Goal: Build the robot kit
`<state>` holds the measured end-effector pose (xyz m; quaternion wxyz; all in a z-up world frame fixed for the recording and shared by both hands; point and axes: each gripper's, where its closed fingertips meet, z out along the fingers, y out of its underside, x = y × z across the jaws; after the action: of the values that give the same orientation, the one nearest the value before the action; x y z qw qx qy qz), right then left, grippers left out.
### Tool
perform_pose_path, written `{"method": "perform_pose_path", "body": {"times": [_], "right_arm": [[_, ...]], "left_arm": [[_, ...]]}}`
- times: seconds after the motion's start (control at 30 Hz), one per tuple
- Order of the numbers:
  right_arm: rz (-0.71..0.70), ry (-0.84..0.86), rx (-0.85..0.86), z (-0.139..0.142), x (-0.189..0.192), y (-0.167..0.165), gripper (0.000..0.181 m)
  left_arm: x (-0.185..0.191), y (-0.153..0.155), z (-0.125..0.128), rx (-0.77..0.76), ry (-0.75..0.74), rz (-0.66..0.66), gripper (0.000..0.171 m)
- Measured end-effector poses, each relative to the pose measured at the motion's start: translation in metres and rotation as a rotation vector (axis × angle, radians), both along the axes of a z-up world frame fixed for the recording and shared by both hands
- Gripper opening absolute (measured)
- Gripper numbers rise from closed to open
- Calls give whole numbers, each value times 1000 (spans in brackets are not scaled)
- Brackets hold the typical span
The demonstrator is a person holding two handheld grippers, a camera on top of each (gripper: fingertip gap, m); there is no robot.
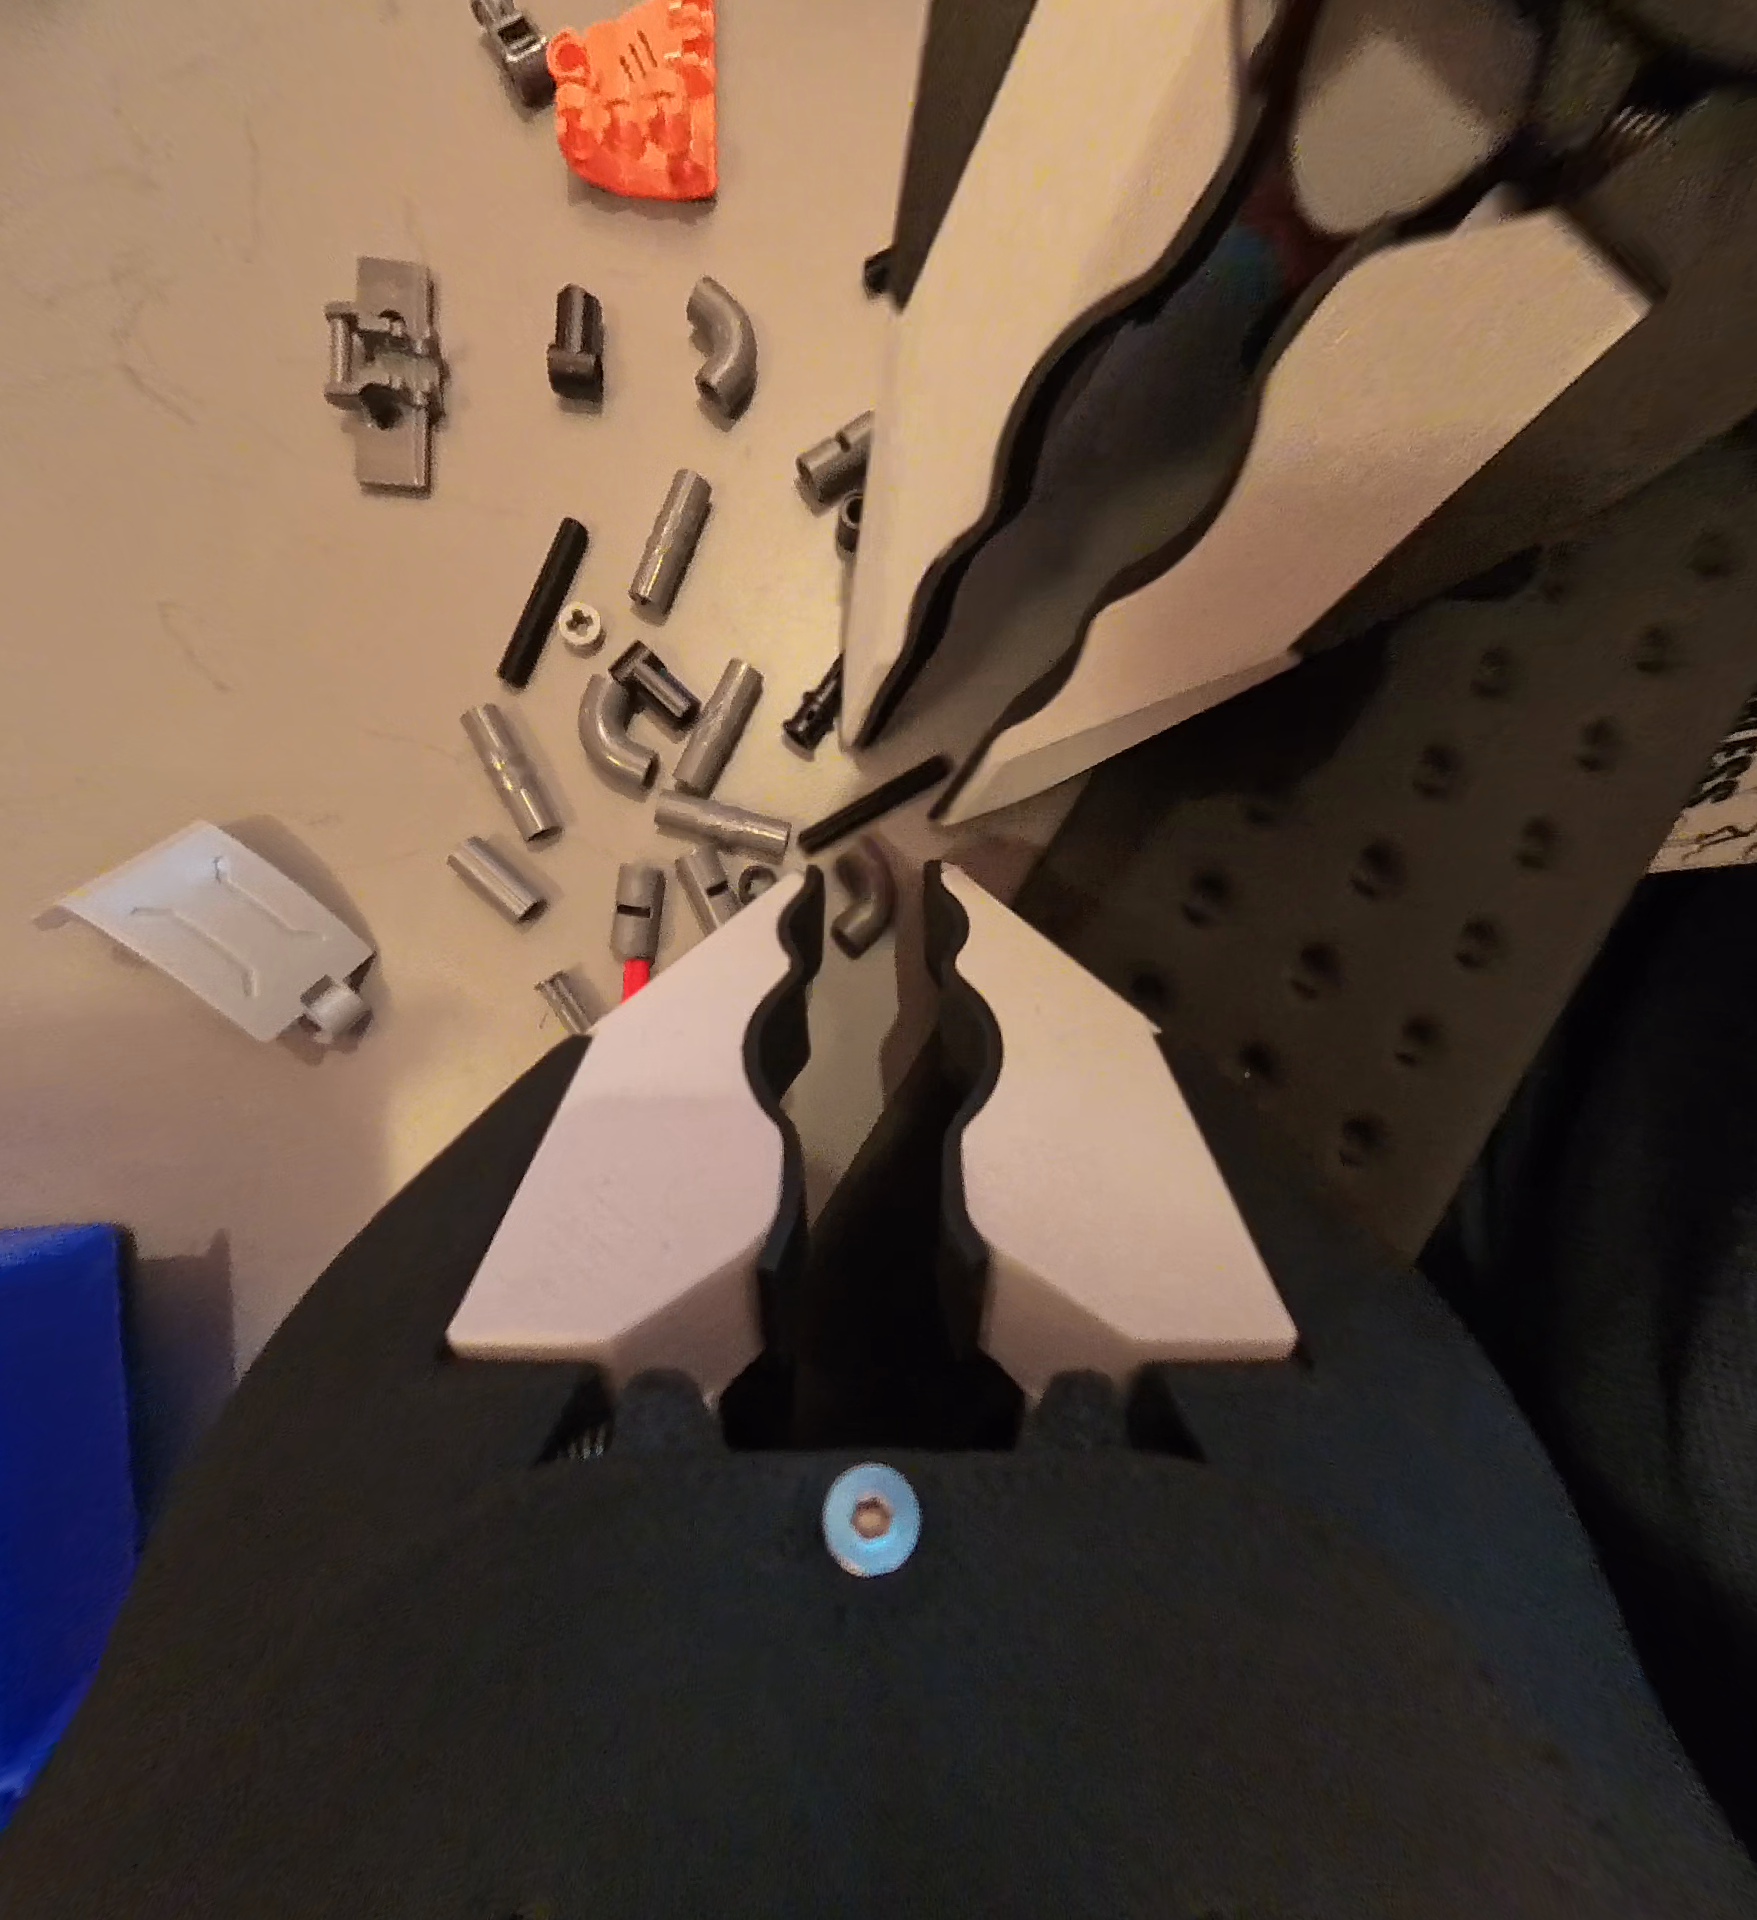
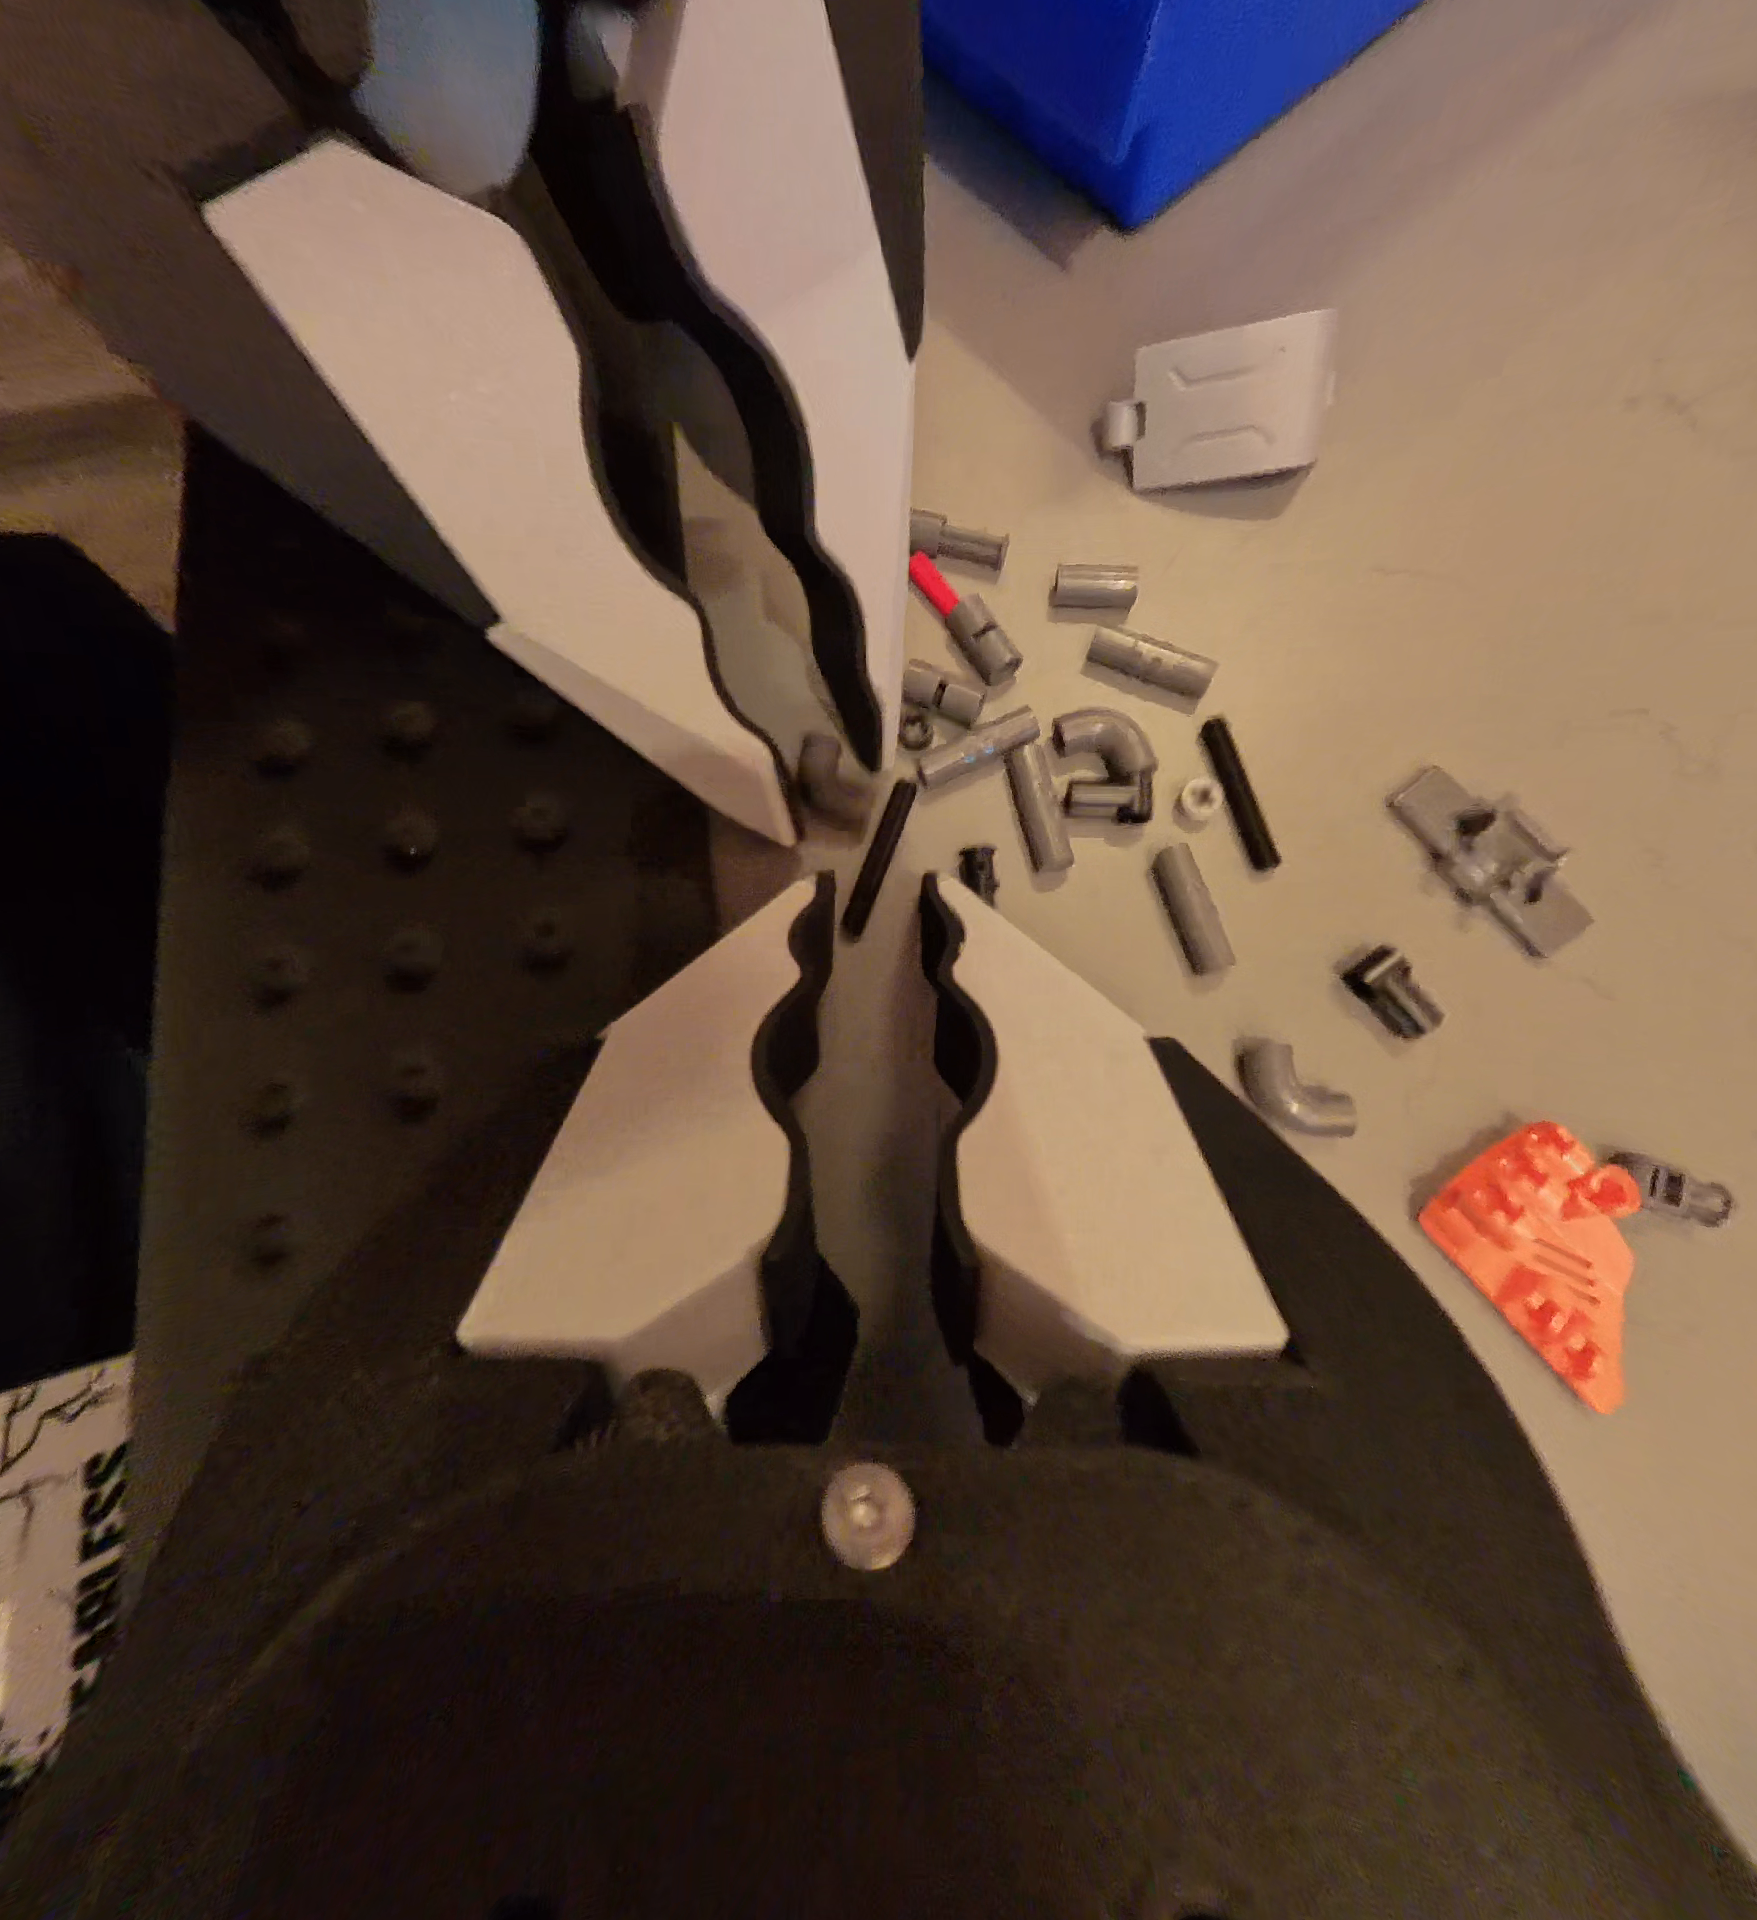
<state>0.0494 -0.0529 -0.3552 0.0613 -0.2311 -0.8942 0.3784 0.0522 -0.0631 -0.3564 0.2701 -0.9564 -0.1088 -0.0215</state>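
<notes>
My left gripper (image 1: 876, 875) is closed to a narrow gap on a small grey elbow piece (image 1: 861, 896), just above the beige table (image 1: 105, 540). In the right wrist view it comes in from the upper left (image 2: 832, 800) with the elbow (image 2: 830, 781) filling the gap between its tips. My right gripper (image 2: 876, 881) faces it tip to tip and is open. A thin black axle (image 2: 876, 860) lies loose between its fingertips, its far end close to the elbow. The axle (image 1: 874, 814) and right gripper (image 1: 900, 779) also show in the left wrist view.
Several grey tubes, elbows and black pins (image 1: 645, 748) lie scattered beside the tips. A grey curved panel (image 1: 219, 925), a grey hinge assembly (image 1: 386, 369), an orange piece (image 1: 640, 104) and a blue box (image 1: 12, 1507) lie farther out. A black studded plate (image 1: 1373, 935) lies under the right gripper. Less than 4 cm separates the two grippers' tips. Both grippers' tips are roughly 8 centimetres from the black studded plate (image 1: 1373, 935).
</notes>
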Motion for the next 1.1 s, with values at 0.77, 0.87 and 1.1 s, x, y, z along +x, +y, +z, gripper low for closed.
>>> {"method": "perform_pose_path", "body": {"times": [0.77,0.87,1.1], "right_arm": [[73,15,-98,20,-11,10,0],[72,18,-110,23,-13,12,0],[57,28,-126,32,-18,15,0]], "left_arm": [[-9,-15,-1,-1,67,-84,15],[-8,-16,0,7,67,-77,15],[-11,-20,-1,3,84,-31,18]]}}
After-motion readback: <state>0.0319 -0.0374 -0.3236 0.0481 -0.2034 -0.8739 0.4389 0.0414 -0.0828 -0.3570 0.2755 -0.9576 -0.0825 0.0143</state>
